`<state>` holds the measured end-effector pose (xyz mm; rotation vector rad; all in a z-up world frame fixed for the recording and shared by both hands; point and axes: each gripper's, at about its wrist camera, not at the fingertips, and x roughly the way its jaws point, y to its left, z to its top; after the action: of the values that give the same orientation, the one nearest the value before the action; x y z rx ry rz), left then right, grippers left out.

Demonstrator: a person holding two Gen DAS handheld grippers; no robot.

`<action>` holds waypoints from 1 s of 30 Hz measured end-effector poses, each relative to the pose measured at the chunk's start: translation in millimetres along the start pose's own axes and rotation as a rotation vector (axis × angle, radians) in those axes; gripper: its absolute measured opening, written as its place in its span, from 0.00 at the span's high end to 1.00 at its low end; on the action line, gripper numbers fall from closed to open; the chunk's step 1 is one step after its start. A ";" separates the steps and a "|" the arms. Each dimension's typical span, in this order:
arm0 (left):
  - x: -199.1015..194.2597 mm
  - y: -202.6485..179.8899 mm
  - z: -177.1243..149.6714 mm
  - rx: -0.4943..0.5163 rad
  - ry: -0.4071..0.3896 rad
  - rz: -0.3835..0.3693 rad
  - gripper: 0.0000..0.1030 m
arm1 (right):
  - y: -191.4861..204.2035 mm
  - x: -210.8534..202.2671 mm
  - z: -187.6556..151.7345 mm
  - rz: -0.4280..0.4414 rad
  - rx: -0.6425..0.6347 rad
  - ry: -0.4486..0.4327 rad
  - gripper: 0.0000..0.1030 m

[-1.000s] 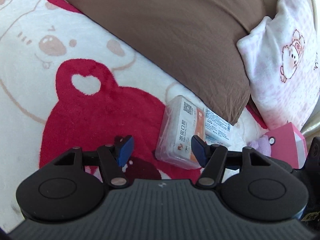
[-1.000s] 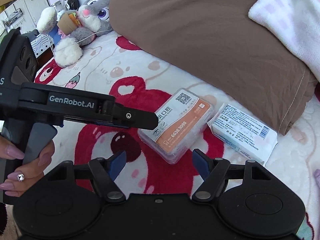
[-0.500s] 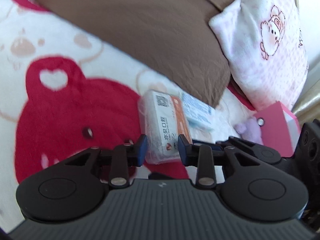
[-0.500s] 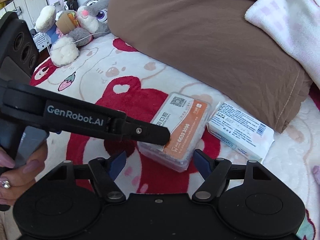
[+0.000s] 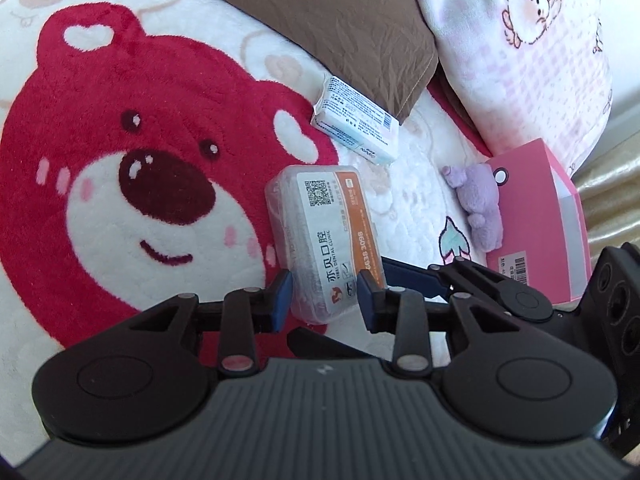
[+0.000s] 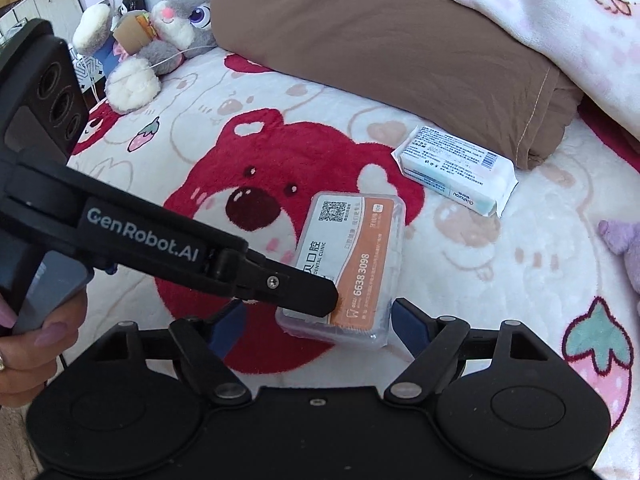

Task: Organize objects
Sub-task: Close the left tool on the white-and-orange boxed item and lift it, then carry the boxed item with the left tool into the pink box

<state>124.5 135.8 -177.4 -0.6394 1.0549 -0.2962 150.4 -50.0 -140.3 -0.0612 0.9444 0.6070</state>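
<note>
A clear plastic box with a white and orange dental clinic label (image 5: 326,236) is held by my left gripper (image 5: 325,295), which is shut on its near end and lifts it above the blanket. The box also shows in the right wrist view (image 6: 352,264), with the left gripper's finger (image 6: 296,288) across its near left corner. My right gripper (image 6: 318,324) is open and empty, just below and in front of the box. A white and light blue tissue pack (image 5: 356,124) lies on the blanket by the brown pillow; it shows in the right wrist view too (image 6: 456,168).
A brown pillow (image 6: 380,40) and a pink-patterned white pillow (image 5: 520,40) lie at the back. A pink box (image 5: 536,216) and a small purple plush (image 5: 478,204) are at the right. Stuffed toys (image 6: 160,36) sit at the far left. The blanket (image 5: 140,160) shows a red bear.
My left gripper closed on the dental box and lifted it away from the tissue pack, uncovering the bear face on the blanket. The right gripper stayed open.
</note>
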 end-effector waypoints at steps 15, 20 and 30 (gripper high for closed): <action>12.7 0.9 1.5 0.000 -0.088 -0.006 0.52 | -5.0 5.3 -6.6 -0.048 0.030 -0.031 0.33; 7.8 -7.8 -2.2 0.020 -0.076 -0.003 0.55 | -5.8 -2.0 -9.1 -0.043 0.053 -0.023 0.33; -22.7 -49.6 -18.2 0.087 -0.054 -0.021 0.58 | -2.2 -53.2 -21.7 -0.026 0.085 -0.048 0.33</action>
<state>101.3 102.4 -136.7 -0.5781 0.9789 -0.3397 112.4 -83.0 -112.6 0.0172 0.9206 0.5410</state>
